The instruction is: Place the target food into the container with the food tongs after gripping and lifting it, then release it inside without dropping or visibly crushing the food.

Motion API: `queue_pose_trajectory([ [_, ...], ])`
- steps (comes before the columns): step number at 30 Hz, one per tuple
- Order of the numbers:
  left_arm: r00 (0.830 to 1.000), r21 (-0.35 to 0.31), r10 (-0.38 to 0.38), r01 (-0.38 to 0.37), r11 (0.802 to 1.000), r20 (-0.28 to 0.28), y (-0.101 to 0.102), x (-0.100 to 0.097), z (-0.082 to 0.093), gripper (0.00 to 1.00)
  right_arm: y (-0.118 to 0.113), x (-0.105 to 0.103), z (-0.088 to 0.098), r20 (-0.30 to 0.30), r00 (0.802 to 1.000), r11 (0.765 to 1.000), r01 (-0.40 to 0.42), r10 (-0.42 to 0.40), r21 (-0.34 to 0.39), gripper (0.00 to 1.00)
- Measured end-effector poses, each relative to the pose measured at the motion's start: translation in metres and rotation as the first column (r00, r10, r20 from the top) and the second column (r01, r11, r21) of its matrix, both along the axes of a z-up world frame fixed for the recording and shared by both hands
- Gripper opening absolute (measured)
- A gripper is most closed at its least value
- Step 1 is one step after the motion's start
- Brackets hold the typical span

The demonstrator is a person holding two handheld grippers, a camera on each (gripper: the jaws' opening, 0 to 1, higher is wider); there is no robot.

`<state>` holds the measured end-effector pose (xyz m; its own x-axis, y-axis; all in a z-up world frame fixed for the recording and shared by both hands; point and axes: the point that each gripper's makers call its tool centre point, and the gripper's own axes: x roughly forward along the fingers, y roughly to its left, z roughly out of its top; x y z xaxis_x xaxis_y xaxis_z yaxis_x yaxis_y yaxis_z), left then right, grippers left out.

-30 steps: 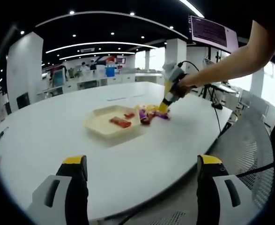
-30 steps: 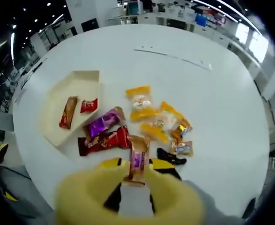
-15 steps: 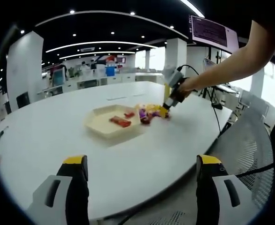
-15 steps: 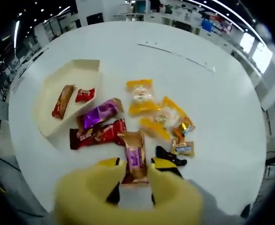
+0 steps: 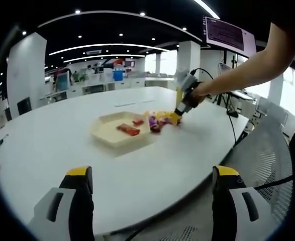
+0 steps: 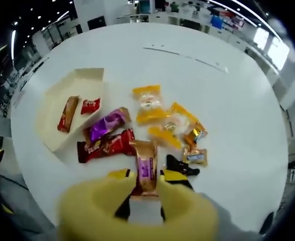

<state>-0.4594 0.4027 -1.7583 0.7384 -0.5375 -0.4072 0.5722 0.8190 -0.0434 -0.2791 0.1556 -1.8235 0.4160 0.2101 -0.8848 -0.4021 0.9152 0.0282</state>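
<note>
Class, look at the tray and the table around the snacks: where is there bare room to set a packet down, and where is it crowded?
The cream tray is bare at its far end, beyond the red packet and brown bar. The white table is open beyond the orange packets. It is crowded between tray and right gripper, around the purple packet.

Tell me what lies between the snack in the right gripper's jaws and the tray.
The dark red wrapper and the purple wrapper lie on the table between the gold-and-purple snack at the right gripper and the cream tray.
</note>
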Motion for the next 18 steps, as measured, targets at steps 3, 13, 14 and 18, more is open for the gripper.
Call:
queue_pose_trajectory([
  [3,1.000,-0.002,-0.001,0.001,1.000,0.002,0.000,0.000,0.001,0.99,0.001,0.002,0.012,0.012,1.000,1.000,-0.003,0.003,0.011,0.22],
  [13,1.000,-0.001,-0.014,0.014,1.000,0.008,-0.002,-0.002,0.002,0.99,-0.004,0.013,0.057,0.081,0.997,1.000,-0.010,0.008,0.027,0.23],
  [14,1.000,-0.001,-0.014,0.014,1.000,0.009,-0.003,-0.002,0.002,0.99,-0.004,0.013,0.057,0.081,0.997,1.000,-0.008,0.006,0.026,0.23],
  [18,1.000,0.004,-0.016,0.016,1.000,0.010,-0.003,-0.002,0.002,0.99,-0.005,0.013,0.068,0.082,0.997,0.999,0.003,-0.006,0.036,0.23],
])
